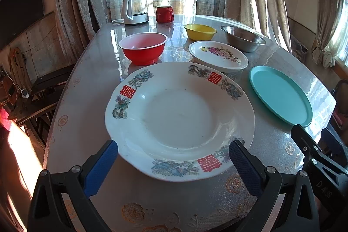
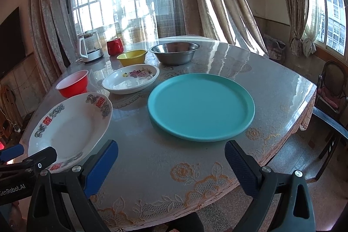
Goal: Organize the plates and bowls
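Note:
A large white plate with red characters (image 1: 178, 121) (image 2: 69, 129) lies at the table's near left. My left gripper (image 1: 173, 163) is open, its blue fingers either side of the plate's near rim. Right of it lies a teal plate (image 1: 280, 95) (image 2: 201, 105), and my right gripper (image 2: 171, 160) hangs open just short of its near rim. Behind are a small floral plate (image 1: 217, 55) (image 2: 130, 78), a red bowl (image 1: 143, 48) (image 2: 72, 84), a yellow bowl (image 1: 200, 32) (image 2: 131, 57) and a steel bowl (image 1: 243, 38) (image 2: 174, 52).
A kettle (image 1: 134, 9) (image 2: 90, 47) and a red mug (image 1: 164, 14) (image 2: 114, 46) stand at the table's far edge by the curtains. A chair (image 2: 330, 90) stands off the table's right side. The table (image 2: 271, 88) is covered in a glossy patterned cloth.

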Available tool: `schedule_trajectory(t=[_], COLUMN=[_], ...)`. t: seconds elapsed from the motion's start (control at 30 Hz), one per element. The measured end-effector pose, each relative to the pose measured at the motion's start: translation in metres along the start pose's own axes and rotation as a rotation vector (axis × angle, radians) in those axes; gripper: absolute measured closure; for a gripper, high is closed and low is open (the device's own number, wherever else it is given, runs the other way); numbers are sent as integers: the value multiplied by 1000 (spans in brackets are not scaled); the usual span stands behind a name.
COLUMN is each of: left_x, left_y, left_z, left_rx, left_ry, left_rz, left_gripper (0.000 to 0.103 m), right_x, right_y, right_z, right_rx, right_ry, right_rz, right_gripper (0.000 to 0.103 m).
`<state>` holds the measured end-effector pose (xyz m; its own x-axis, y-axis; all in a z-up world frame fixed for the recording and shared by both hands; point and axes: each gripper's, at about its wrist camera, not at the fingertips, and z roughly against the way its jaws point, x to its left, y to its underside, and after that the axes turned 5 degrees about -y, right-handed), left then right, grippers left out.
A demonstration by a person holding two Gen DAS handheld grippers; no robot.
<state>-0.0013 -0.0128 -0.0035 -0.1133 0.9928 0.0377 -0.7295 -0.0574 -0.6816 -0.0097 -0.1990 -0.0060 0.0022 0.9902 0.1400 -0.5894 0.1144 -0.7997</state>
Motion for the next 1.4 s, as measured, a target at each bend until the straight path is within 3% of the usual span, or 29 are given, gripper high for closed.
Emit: schedule_trajectory(t=[0.33,0.63,0.77,0.87,0.93,1.07,1.27,1.4], left_x=[-6,-22,-39,-54,-63,-81,-111,-134], left_y=[-2,-6,-13,-22,-27,-34,-50,-52], left_z=[0,9,20,17,14,13,10,1], left_rx=[14,-5,-38,19,50,54,18,41], left_ry=[25,192,243,287,318,339,358,378], left_rz=[-13,-58,-105,-129,-118,-78,-61,-58], left_gripper=[0,0,0,0,0,0,2,2], right_x=[-9,-27,-43,-59,-69,-95,-124,-139], right_y=[-6,-13,-17,-21,-25,-31,-44,-52], right_z=[1,2,6,7,2,-5,-19,-35], right_rx=[-14,-62,-118,-154,-123,-117,-104,-65], right_ry=[8,-63,-12,43,86,94,110,113], right_rz=[11,47,35,18,21,-15,-19,-30], right_gripper=[3,3,0,0,0,1,19,28])
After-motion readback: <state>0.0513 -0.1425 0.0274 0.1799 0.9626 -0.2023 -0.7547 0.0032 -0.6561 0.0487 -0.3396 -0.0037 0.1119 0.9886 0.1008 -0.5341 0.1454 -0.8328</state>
